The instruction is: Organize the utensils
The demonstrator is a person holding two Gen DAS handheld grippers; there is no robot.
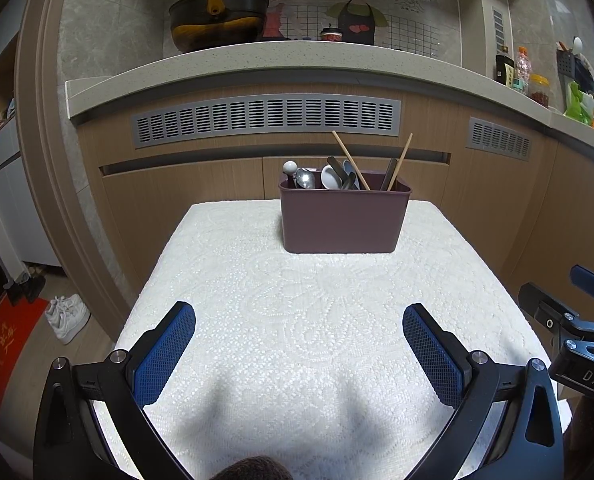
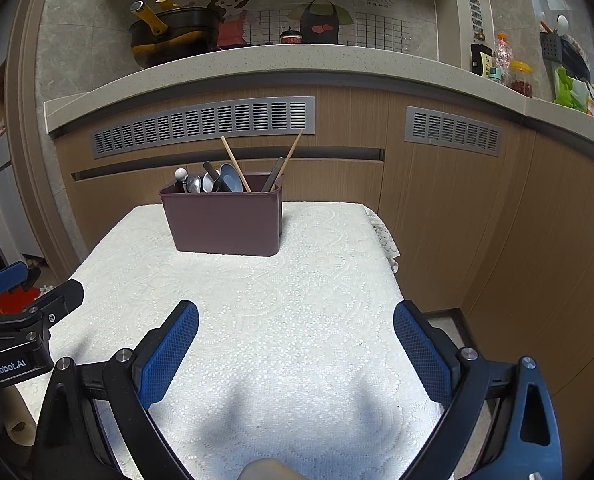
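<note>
A maroon utensil holder [image 1: 343, 220] stands at the far side of a small table covered with a white lace cloth [image 1: 297, 300]. In it stand wooden chopsticks [image 1: 351, 160], spoons [image 1: 306, 179] and dark-handled utensils. The holder also shows in the right wrist view [image 2: 225, 220] with the chopsticks [image 2: 236, 164]. My left gripper [image 1: 299, 320] is open and empty over the near part of the table. My right gripper [image 2: 295, 320] is open and empty too, to the right of the left one. Each gripper shows at the edge of the other's view.
Behind the table are wooden cabinets with grey vents [image 1: 265, 118] and a stone counter [image 1: 257, 60] holding a black pot [image 1: 217, 20], bottles and jars [image 1: 517, 68]. White shoes [image 1: 67, 316] lie on the floor at left.
</note>
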